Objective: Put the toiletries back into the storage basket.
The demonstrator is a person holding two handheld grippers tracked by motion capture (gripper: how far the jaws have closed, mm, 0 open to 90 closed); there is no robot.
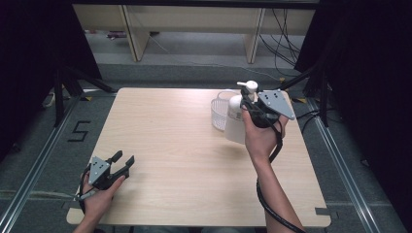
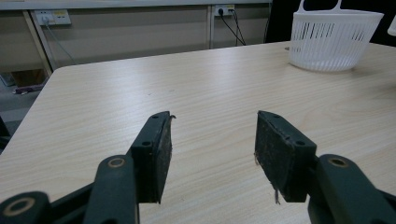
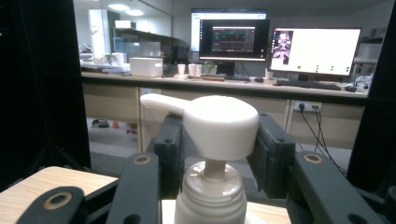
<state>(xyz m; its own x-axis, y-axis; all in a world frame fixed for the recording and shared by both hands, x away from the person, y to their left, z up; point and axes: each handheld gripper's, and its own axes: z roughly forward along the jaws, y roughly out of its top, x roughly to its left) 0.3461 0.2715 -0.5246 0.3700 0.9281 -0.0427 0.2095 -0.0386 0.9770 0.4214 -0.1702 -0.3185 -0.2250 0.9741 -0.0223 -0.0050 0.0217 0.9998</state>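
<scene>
Right gripper (image 1: 248, 103) pinching the pump bottle (image 1: 236, 121) by its neck, lifted beside the basket (image 1: 219, 112), probably for dropping in; left gripper (image 1: 123, 161) parked low, jaws spread, empty.

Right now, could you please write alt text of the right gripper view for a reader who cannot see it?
A white pump bottle stands close to the camera, its pump head between the two black fingers of the right gripper. Behind it, a desk carries two lit monitors and small containers.

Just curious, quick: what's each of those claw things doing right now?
Left gripper: open, holding nothing, low over the table.
Right gripper: shut on the white pump bottle, lifted.
</scene>
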